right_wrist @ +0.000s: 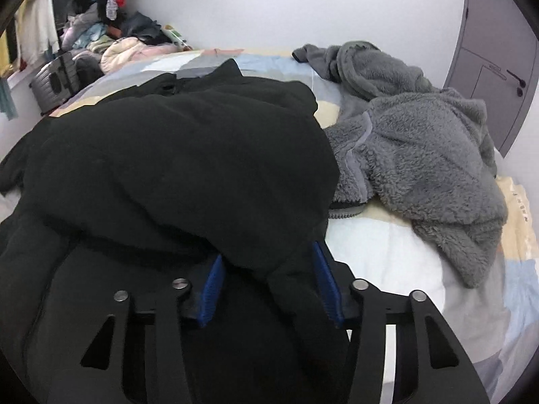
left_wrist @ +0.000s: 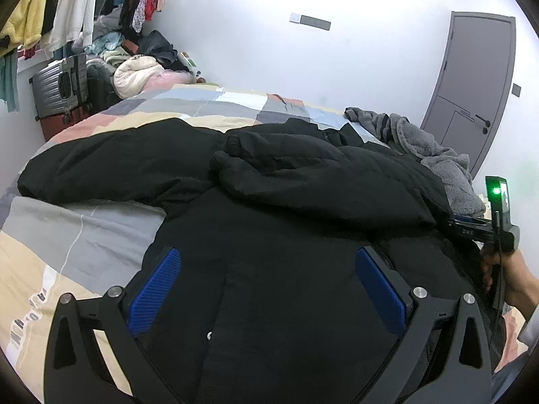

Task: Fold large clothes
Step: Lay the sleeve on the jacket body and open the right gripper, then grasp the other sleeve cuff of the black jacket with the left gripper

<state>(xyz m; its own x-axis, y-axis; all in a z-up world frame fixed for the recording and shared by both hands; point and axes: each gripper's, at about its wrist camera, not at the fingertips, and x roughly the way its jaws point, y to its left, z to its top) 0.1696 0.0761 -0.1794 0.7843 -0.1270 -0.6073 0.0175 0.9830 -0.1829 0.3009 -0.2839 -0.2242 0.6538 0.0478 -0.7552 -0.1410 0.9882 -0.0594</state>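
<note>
A large black padded jacket lies across the patchwork bed cover, one sleeve folded over its body. My left gripper is open, its blue pads spread wide just above the jacket's near part, holding nothing. In the right wrist view the jacket is bunched high in front. My right gripper has its blue pads on either side of a thick fold of the jacket's right edge, pressing it. The right gripper and the hand holding it also show in the left wrist view at the jacket's right edge.
A grey fleece garment lies crumpled on the bed to the right of the jacket. A grey suitcase and a pile of clothes stand at the far left, under hanging clothes. A grey door is at the right.
</note>
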